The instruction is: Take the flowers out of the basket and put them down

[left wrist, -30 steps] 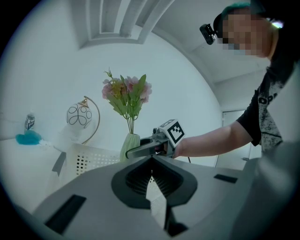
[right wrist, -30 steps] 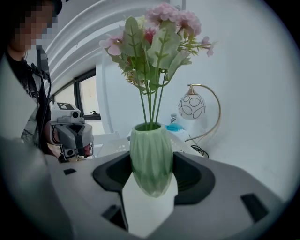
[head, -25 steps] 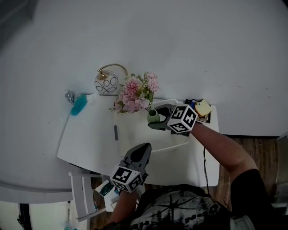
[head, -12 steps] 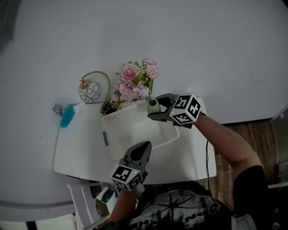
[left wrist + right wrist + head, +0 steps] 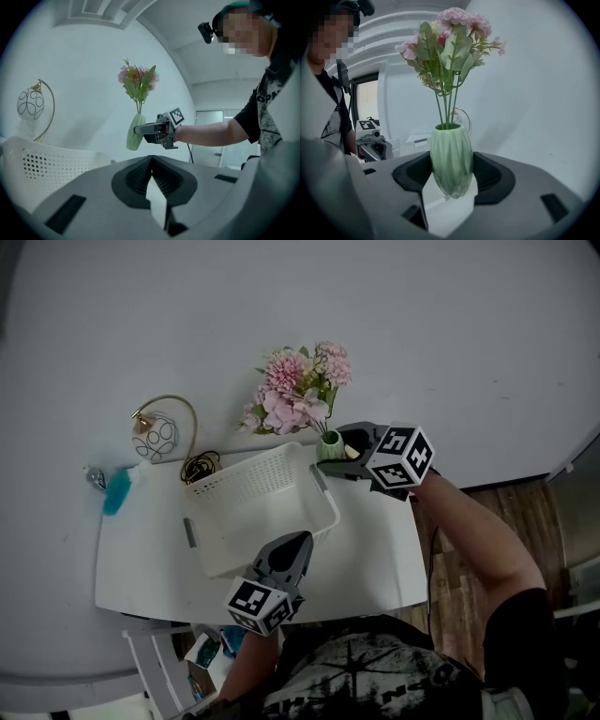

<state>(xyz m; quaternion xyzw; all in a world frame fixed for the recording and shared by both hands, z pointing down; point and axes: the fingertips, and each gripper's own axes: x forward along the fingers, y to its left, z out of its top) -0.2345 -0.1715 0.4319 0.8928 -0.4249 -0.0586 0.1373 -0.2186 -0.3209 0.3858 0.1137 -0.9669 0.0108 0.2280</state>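
Pink flowers (image 5: pixel 298 395) stand in a small ribbed green vase (image 5: pixel 328 444). My right gripper (image 5: pixel 336 457) is shut on the vase and holds it upright in the air, just right of the far right corner of the white perforated basket (image 5: pixel 253 507). In the right gripper view the vase (image 5: pixel 451 161) sits between both pads, with the flowers (image 5: pixel 450 42) above. My left gripper (image 5: pixel 296 544) is at the basket's near edge; its jaws (image 5: pixel 151 164) are shut and hold nothing. The left gripper view shows the lifted vase (image 5: pixel 136 132) and my right gripper (image 5: pixel 161 129) beyond the basket wall (image 5: pixel 42 161).
The basket lies on a white table (image 5: pixel 375 549) against a white wall. A round lamp with a brass arch (image 5: pixel 155 435) and a coiled dark cable (image 5: pixel 197 465) are behind the basket's left end. A blue object (image 5: pixel 117 491) lies at the table's far left.
My right gripper has carried the vase of flowers up and to the right, from over the basket to beyond its right corner. The left gripper has stayed at the basket's near edge.
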